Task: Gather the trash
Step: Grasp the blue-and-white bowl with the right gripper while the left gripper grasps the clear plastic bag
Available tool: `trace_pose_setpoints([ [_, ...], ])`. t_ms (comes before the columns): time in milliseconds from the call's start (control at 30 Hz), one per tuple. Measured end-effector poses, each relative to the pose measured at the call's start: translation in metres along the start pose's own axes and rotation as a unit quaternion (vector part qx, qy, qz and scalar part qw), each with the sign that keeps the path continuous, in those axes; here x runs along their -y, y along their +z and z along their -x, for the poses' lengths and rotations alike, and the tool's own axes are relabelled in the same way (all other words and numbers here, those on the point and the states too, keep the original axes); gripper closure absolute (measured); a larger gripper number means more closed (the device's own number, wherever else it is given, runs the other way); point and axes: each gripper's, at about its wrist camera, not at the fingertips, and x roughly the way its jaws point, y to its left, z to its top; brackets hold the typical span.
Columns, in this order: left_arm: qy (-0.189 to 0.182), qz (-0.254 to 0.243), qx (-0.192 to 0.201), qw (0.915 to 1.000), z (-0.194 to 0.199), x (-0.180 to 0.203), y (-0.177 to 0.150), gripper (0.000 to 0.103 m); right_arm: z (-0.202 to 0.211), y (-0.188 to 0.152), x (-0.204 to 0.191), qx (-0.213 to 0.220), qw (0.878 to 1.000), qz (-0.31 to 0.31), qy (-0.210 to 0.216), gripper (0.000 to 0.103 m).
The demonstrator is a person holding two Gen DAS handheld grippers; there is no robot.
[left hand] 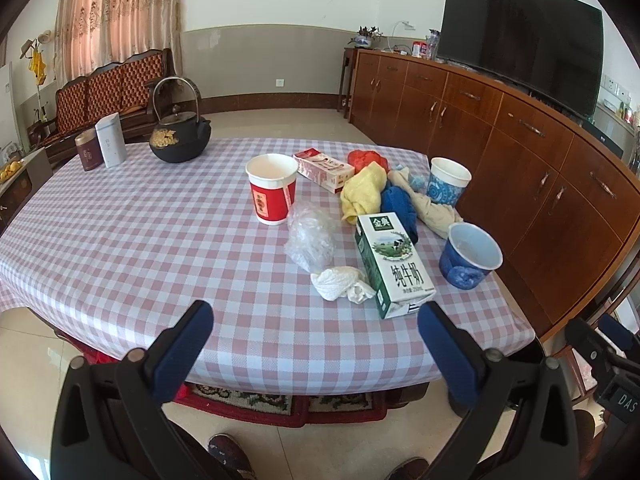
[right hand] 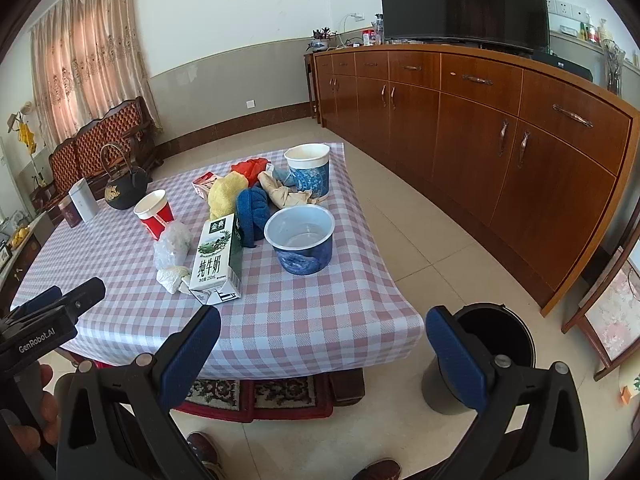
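**Trash Waits on the Bench, Both Grippers Empty**

You stand at the near edge of the bench (left hand: 120, 240), its checked pink-and-white cloth smooth and slightly glossy, with nothing yet picked up. Your left gripper (left hand: 316, 328) hangs just short of the cloth with its jaws spread wide and holding nothing; your right gripper (right hand: 324, 334) is the same, wide and empty, poised over the bench corner. By the look of things, the collecting has not started.

The trash sits in a loose cluster toward the right side of the bench. Nearest you lies a milk carton (left hand: 394, 266) on its side, a stiff green-and-white box; just beside it rests a crumpled white tissue (left hand: 342, 283), soft and lumpy, and behind that a wad of clear plastic wrap (left hand: 310, 238). A red paper cup (left hand: 272, 190) stands upright, as do two blue paper cups (right hand: 304, 242) (right hand: 310, 170) (both apparently empty, though the far one's inside is hard to see). A heap of yellow, blue, red and beige cloths (left hand: 384, 196) and a flat red-and-white box (left hand: 324, 170) fill the middle.

The dark round bin (right hand: 496, 332) stands on the floor near the bench's right corner, partly hidden behind your right gripper.

The likely next move is a reach for the closest piece, the carton or the tissue. The carton calls for a grip across its narrow sides; the tissue and wrap will squash, so close fully.

A black iron kettle (left hand: 180, 136) and two tins (left hand: 102, 146) at the far left look like keepers.
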Motion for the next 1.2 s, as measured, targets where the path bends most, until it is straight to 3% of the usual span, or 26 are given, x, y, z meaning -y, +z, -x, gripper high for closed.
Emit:
trace_pose_setpoints([
  [267,-0.002,-0.006,-0.019,0.9998,-0.039,-0.004,0.017,0.008,-0.044,0.017,-0.010,-0.016,1.000,0.005,0.003,0.000],
  [867,0.007,-0.006,-0.051,0.9987,-0.120,-0.008,0.041,0.008,-0.158,0.058,-0.020,-0.055,0.998,0.014,0.006,0.000],
  [1200,-0.003,-0.003,-0.068,0.9976,-0.145,-0.012,0.042,0.023,-0.184,0.057,-0.023,-0.069,0.997,0.024,0.001,0.000],
])
